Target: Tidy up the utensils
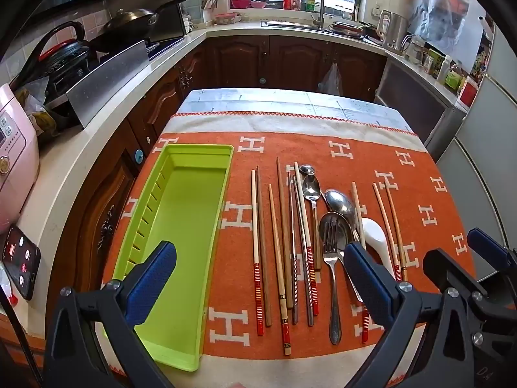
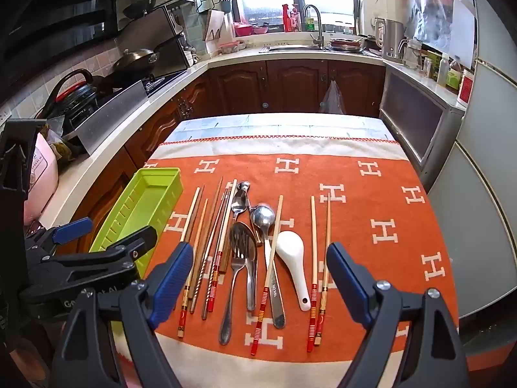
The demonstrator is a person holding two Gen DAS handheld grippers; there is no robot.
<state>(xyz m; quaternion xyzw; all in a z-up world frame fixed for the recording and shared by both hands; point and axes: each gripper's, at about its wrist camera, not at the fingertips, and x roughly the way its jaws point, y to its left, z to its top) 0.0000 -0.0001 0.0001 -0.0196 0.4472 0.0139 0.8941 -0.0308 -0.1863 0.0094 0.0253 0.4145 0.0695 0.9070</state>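
Note:
A lime-green plastic tray (image 1: 187, 213) lies lengthwise at the left of the orange cloth, with nothing in it; it also shows as the tray (image 2: 145, 200). To its right lie several chopsticks (image 1: 257, 258), a fork (image 1: 332, 278), metal spoons (image 1: 339, 200) and a white ceramic spoon (image 1: 376, 239), side by side. My left gripper (image 1: 258, 252) hovers open over the tray's near end and the chopsticks. My right gripper (image 2: 258, 249) hovers open above the fork (image 2: 234, 278) and the white spoon (image 2: 292, 252). Neither holds anything.
The table (image 2: 278, 148) stands in a kitchen aisle, its cloth hanging over the near edge. A counter at the left carries a pink rice cooker (image 1: 13, 161) and a phone (image 1: 21, 258). Cabinets and a sink (image 1: 300, 24) lie beyond, and a fridge (image 1: 484, 168) stands at the right.

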